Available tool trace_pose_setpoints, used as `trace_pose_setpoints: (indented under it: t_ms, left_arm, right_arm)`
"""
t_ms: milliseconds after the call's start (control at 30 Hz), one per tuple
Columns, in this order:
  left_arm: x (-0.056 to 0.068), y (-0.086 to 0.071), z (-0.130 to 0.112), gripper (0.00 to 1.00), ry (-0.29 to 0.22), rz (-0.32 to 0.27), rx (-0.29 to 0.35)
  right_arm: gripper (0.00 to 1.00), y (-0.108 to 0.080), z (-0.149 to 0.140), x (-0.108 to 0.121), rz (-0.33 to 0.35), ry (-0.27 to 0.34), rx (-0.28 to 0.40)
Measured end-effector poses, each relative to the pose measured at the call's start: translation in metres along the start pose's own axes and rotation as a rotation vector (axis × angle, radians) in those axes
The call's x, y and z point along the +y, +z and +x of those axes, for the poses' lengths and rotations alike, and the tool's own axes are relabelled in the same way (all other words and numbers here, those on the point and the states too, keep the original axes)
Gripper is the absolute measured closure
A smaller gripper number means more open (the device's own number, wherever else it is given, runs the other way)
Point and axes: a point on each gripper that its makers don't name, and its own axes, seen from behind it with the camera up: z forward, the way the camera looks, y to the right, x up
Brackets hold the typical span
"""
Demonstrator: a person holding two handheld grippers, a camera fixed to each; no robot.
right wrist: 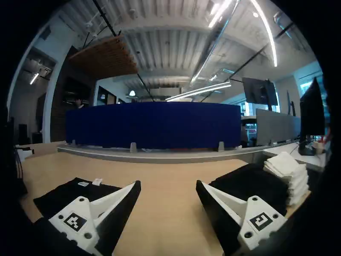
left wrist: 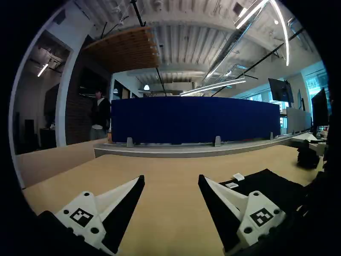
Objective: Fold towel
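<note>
Towel (left wrist: 268,185) lies flat between spread left tool (left wrist: 171,177) and right tool (right wrist: 168,182), wide table (left wrist: 170,164) ahead.

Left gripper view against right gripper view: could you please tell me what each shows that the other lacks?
Left gripper view: a person in a dark top standing by the brick wall. Right gripper view: a stack of folded white towels beside a folded black pile. Both: the pale wooden table, the blue divider panel, a black towel with white tags, and each one's own open tool: left tool, right tool.

Blue divider panel (left wrist: 192,119) behind a wooden table (left wrist: 170,170), a person (left wrist: 100,113) near one end.
</note>
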Motion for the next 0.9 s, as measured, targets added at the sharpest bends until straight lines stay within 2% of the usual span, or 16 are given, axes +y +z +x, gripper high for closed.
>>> trace_pose_setpoints:
  t_ms: [367,567,767,900]
  left_arm:
    - [0.0,-0.001,0.0,0.06,-0.001,-0.002,0.0]
    - [0.006,-0.001,0.002,0.06,0.001,-0.018,-0.001]
    - [0.002,0.002,0.001,0.07,0.004,-0.011,-0.007]
    - [0.004,0.003,0.023,0.06,0.015,-0.015,0.015]
  right_arm:
    - [0.0,0.0,0.0,0.0,0.0,0.001,0.0]
    - [0.0,0.0,0.001,-0.001,0.0,-0.001,0.0]
    - [0.0,0.001,-0.002,0.0,-0.01,-0.004,-0.011]
    - [0.0,-0.001,0.005,-0.002,-0.019,-0.02,-0.03]
